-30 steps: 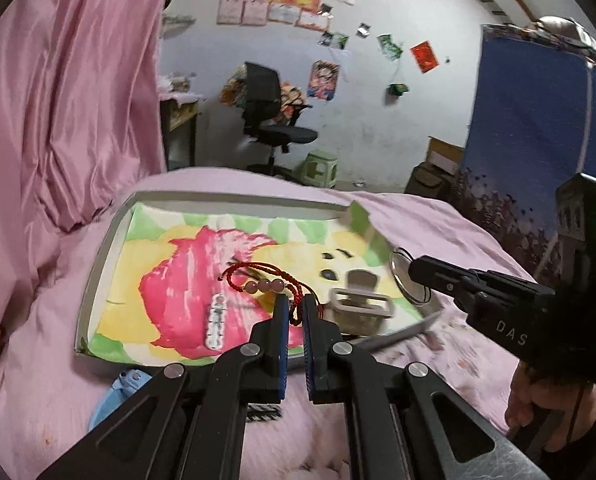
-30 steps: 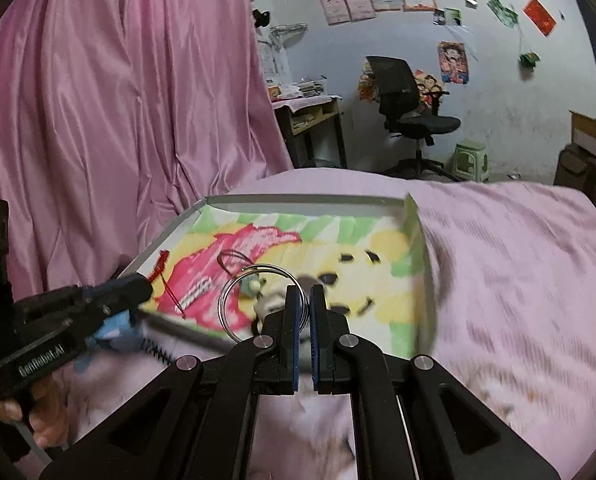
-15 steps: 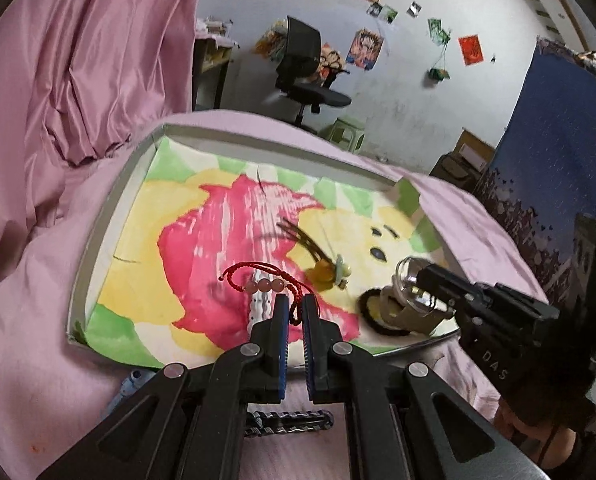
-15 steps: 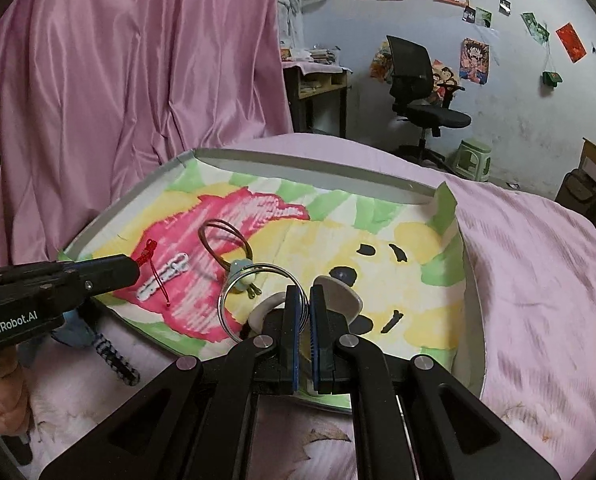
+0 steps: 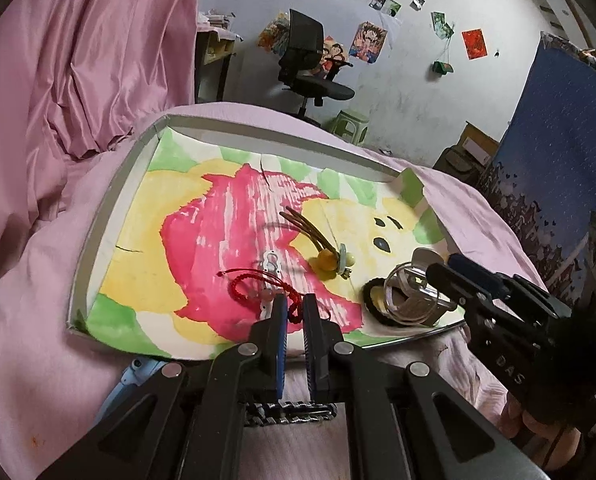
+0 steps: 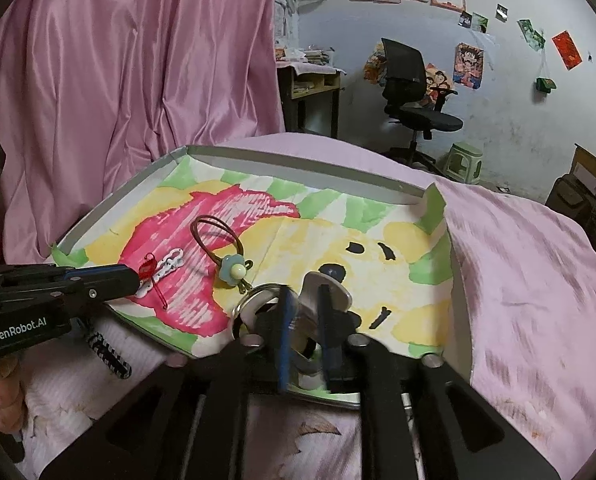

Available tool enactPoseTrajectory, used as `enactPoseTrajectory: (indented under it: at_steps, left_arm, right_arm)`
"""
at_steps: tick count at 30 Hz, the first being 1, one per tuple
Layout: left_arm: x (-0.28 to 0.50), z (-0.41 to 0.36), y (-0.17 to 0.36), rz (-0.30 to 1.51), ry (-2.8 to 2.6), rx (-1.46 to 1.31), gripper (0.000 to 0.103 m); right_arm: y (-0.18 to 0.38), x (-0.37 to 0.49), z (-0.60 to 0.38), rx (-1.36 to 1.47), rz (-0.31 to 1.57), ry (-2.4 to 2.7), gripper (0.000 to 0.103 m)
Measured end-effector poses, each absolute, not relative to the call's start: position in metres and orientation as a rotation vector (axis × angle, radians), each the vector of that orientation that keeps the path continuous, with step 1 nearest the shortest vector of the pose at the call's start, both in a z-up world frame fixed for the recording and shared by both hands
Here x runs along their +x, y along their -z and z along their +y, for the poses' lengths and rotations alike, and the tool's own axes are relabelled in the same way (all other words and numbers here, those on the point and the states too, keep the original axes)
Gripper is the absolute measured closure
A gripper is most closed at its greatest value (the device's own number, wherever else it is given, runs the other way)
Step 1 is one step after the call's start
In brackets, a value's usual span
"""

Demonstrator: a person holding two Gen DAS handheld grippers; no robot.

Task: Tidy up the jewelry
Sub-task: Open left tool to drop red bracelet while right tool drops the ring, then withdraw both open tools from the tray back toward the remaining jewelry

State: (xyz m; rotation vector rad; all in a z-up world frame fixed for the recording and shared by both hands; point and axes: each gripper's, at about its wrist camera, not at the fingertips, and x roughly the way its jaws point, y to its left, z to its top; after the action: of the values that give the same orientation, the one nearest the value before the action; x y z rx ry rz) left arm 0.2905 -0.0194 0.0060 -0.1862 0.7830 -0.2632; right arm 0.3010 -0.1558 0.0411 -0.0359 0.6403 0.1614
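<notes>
Since half a second ago the right gripper point(image 6: 303, 300) has spread its fingers apart, and the silver bangle point(image 6: 254, 300) it was pinching now sits in the tray point(image 5: 98, 216) at the near edge, right by the fingertips and up against a grey clip-looking thing point(image 6: 325, 286) and a black ring point(image 5: 371, 292). So the right jaws are clearly parted, with the clip thing between them, but I can't tell if they're actually touching anything.

Left gripper point(image 5: 293, 306) is nearly closed with just a thin gap showing, and the red cord bracelet point(image 5: 258, 284) is caught at its tips, the loop draped out onto the pink part of the tray's painted liner. Just under the cord lies a small white chain piece point(image 6: 166, 264).

Further in, toward the middle of the tray, there's a brown hair tie with a blue flower charm point(image 6: 234, 270), lying flat and apart from the other bits.

The tray is on a pink bedsheet point(image 6: 517, 272). A black and white striped clip point(image 6: 108, 354) sits on the sheet just outside the tray's near edge, with something light blue point(image 5: 126, 380) beside it. Pink curtain point(image 6: 118, 64) hangs to the left, and an office chair point(image 6: 413, 92) stands by the far wall.
</notes>
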Motion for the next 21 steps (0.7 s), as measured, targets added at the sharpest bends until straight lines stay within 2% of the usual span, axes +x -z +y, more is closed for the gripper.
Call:
enactPoseTrajectory:
  at_steps: [1, 6, 8, 9, 11, 13, 18, 21]
  left_arm:
    - [0.288, -0.019, -0.008, 0.773, 0.265, -0.19, 0.095]
    - [0.273, -0.018, -0.017, 0.713, 0.266, -0.18, 0.095]
    - [0.266, -0.019, -0.021, 0.688, 0.27, -0.166, 0.094]
    - [0.261, -0.019, -0.023, 0.67, 0.273, -0.161, 0.091]
    - [0.253, -0.018, -0.028, 0.639, 0.271, -0.162, 0.076]
    - [0.244, -0.016, -0.032, 0.595, 0.262, -0.166, 0.046]
    - [0.224, -0.013, -0.042, 0.518, 0.235, -0.152, 0.042]
    - [0.209, -0.01, -0.044, 0.475, 0.217, -0.15, 0.032]
  right_arm:
    - [-0.043, 0.297, -0.158, -0.029, 0.628, -0.16, 0.07]
    - [-0.054, 0.28, -0.164, -0.015, 0.57, -0.153, 0.069]
    - [-0.059, 0.271, -0.166, -0.007, 0.542, -0.152, 0.064]
    - [-0.061, 0.268, -0.168, -0.004, 0.531, -0.152, 0.059]
    - [-0.066, 0.259, -0.17, 0.005, 0.504, -0.149, 0.055]
    - [-0.069, 0.252, -0.172, 0.019, 0.484, -0.148, 0.051]
    - [-0.077, 0.231, -0.177, 0.054, 0.414, -0.141, 0.041]
    - [-0.079, 0.218, -0.18, 0.082, 0.372, -0.136, 0.028]
